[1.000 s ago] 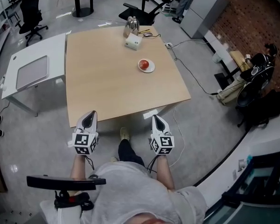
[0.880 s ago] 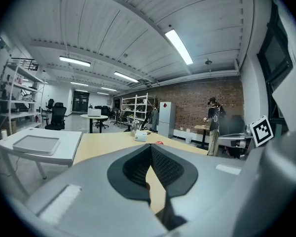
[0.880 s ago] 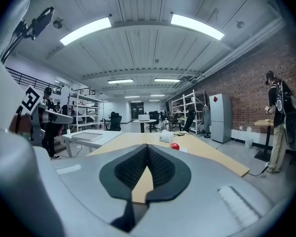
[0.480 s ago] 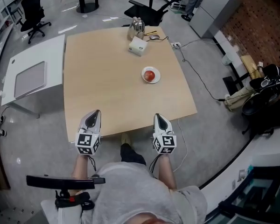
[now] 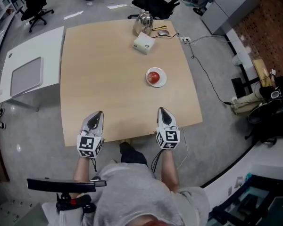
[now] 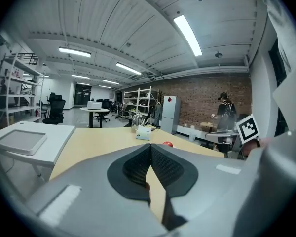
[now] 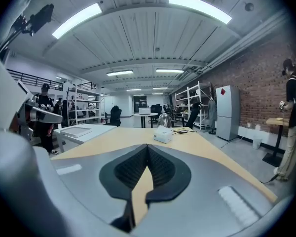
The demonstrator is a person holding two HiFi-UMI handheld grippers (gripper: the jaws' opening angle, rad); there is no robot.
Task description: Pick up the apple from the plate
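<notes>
- Plainly, a round red apple (image 5: 153, 76) sat on a small white plate (image 5: 161, 83), toward the table's (image 5: 108, 79) right side.
- Both the left gripper (image 5: 98, 113) and the right gripper (image 5: 161, 109) were closed and empty, at the near edge.

The table (image 5: 108, 79) has a pale, matt wood-look top, the apple (image 5: 153, 75) a glossy red skin, the plate (image 5: 163, 81) a smooth white finish, and the left gripper (image 6: 150, 145) a matt grey plastic shell with ribbed black pads (image 6: 135, 167).
</notes>
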